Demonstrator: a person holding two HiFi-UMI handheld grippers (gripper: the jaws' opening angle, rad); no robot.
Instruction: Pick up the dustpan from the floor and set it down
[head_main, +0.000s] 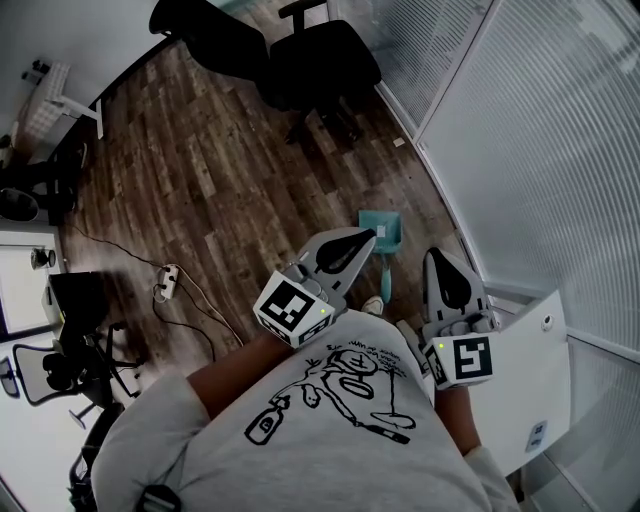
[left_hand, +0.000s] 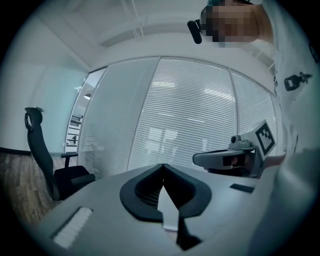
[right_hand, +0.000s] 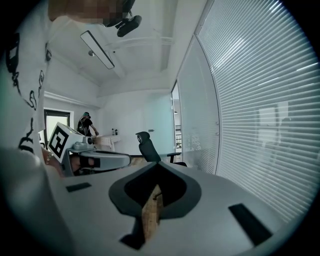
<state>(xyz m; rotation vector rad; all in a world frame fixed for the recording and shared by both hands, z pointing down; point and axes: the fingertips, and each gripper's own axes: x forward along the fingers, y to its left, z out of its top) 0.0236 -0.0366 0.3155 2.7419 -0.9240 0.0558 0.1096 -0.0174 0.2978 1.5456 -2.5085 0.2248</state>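
The teal dustpan (head_main: 381, 230) lies on the wooden floor close to the glass wall, its handle (head_main: 385, 280) pointing toward me. In the head view my left gripper (head_main: 372, 234) hangs above the pan's near left side, held well off the floor, jaws shut and empty. My right gripper (head_main: 430, 252) is to the right of the handle, also shut with nothing in it. Both gripper views look out level across the room. The left gripper (left_hand: 162, 165) and the right gripper (right_hand: 159, 164) each show their tips meeting, and the dustpan is in neither view.
Two black office chairs (head_main: 320, 60) stand farther along the glass wall with blinds (head_main: 520, 130). A white panel (head_main: 520, 380) is at my right side. A power strip with a cable (head_main: 165, 283) lies on the floor to the left, near another chair (head_main: 60, 365).
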